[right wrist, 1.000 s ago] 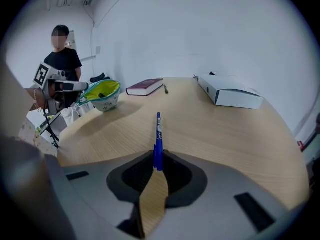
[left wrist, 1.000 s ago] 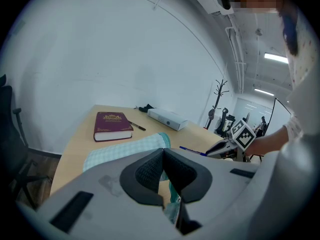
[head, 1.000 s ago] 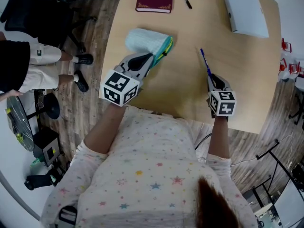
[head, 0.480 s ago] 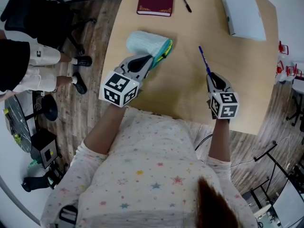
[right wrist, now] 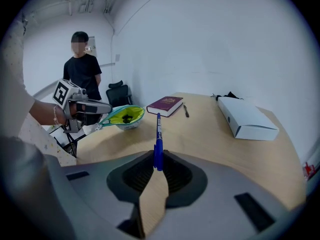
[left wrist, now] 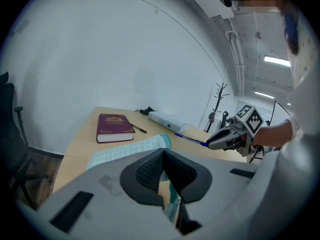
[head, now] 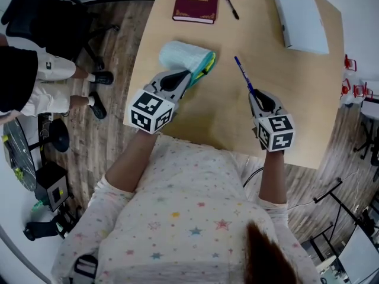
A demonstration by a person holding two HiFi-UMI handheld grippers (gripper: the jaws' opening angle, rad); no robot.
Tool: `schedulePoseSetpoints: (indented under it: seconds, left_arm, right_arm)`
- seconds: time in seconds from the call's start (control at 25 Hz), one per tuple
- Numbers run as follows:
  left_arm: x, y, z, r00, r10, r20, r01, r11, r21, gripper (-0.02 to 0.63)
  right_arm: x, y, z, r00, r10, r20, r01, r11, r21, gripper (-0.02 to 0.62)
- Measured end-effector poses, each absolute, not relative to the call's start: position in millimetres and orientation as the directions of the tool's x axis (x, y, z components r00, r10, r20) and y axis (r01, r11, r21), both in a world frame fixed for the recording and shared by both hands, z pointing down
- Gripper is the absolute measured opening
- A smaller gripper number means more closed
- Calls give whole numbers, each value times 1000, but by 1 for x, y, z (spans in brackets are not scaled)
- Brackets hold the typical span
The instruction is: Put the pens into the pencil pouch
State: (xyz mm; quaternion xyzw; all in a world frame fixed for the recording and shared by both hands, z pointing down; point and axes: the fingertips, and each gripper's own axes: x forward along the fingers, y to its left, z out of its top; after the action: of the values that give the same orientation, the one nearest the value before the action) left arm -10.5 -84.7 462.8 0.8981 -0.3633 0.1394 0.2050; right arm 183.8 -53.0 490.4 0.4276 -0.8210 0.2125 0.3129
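The light teal pencil pouch [head: 182,54] lies on the wooden table, and my left gripper [head: 188,76] is shut on the edge of its mouth. In the right gripper view the pouch [right wrist: 122,116] gapes open, showing a yellow-green lining. My right gripper [head: 251,93] is shut on the lower end of a blue pen [head: 242,74], held above the table to the right of the pouch; the pen [right wrist: 158,140] sticks out ahead of the jaws. A black pen [head: 230,5] lies at the far side beside the book.
A dark red book [head: 197,2] lies at the table's far edge and a white box [head: 299,16] at the far right. A person in black [right wrist: 82,79] stands beyond the table's left side, near an office chair [head: 53,16].
My right gripper has risen and shifted left toward the pouch, carrying the blue pen. The left gripper and the pouch have stayed put.
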Motion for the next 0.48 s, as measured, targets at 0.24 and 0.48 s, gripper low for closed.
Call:
schedulePoseSetpoints:
  seconds: [0.24, 0.48]
  left_arm:
    - [-15, -85, 461, 696, -602, 392, -712, -647, 271, 12]
    - [-17, -87, 459, 696, -609, 381, -714, -646, 271, 12]
  right_arm:
    - [155, -47, 478, -478, -532, 699, -784, 617, -67, 57]
    - [137, -45, 471, -494, -496, 714, -743, 667, -51, 57]
